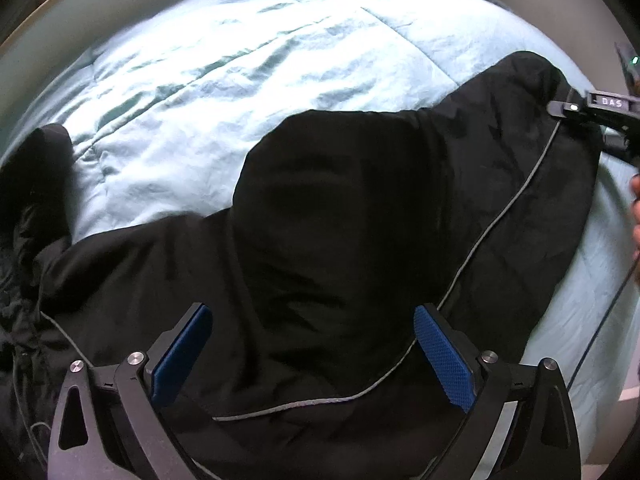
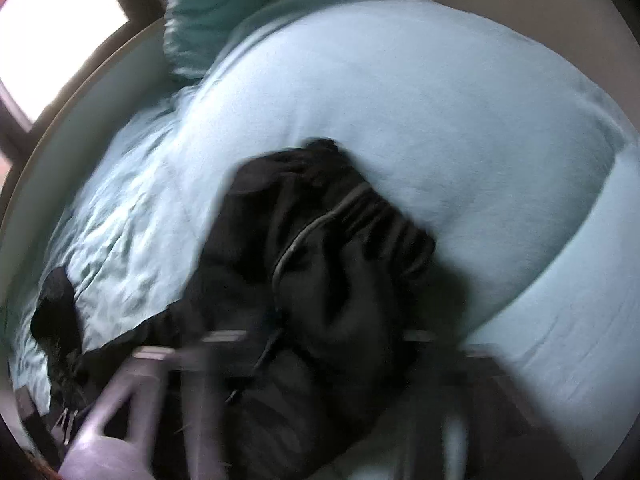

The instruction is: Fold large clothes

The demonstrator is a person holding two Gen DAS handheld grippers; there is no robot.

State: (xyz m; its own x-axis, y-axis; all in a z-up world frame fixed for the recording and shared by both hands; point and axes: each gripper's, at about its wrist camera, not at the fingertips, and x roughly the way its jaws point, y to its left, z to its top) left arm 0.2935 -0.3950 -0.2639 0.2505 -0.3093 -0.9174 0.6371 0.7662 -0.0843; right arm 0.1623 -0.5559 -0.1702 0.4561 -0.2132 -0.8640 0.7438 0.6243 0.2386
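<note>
Black jacket (image 1: 340,208): spread on bed (image 1: 200,60), long axis along grey piping (image 1: 500,216).
Left jaws (image 1: 312,356): held open over jacket's near hem.
Right jaws (image 1: 560,109): seen closed at jacket's far corner; grip on it cannot be told.

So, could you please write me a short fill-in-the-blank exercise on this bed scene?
1. The jacket is ____ in colour.
2. It lies on a pale ____ quilt.
3. The left gripper's jaws stand ____ above the jacket.
4. The piping along the jacket's edge is ____.

Missing words: black; blue; open; grey
</note>
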